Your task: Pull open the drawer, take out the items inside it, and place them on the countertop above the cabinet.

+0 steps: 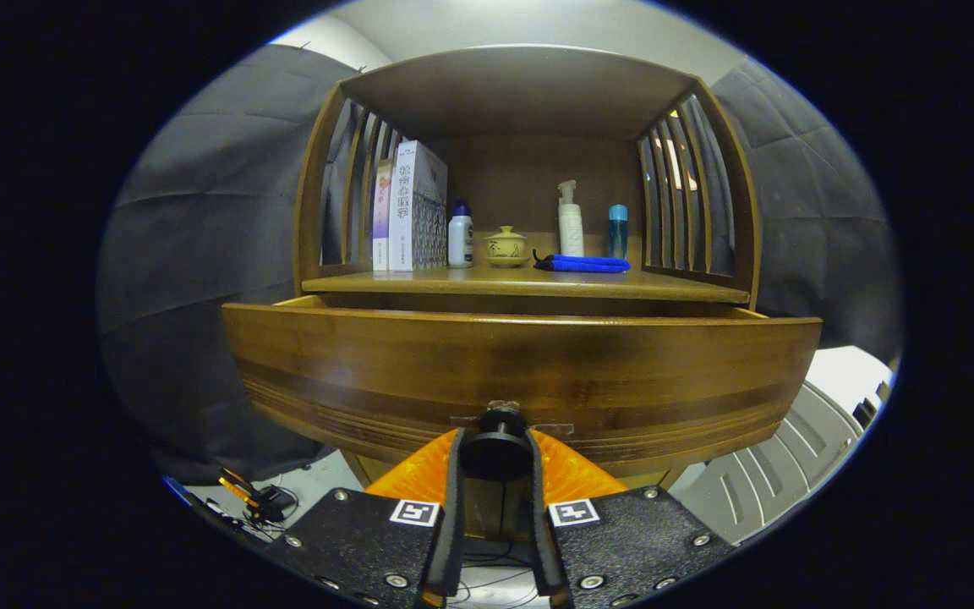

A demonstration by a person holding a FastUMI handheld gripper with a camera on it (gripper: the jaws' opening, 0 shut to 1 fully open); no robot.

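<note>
A brown wooden cabinet stands ahead, and its drawer is pulled partway out toward me. The drawer's dark round knob sits between my two fingers, and my gripper is shut on it. The drawer front hides whatever lies inside. Above the drawer runs the countertop, a wooden shelf under a slatted hood.
On the countertop stand two books, a white bottle with a blue cap, a small lidded cup, a folded blue cloth, a white pump bottle and a blue bottle. Cables lie on the floor at the lower left. A grey plastic chair stands to the right.
</note>
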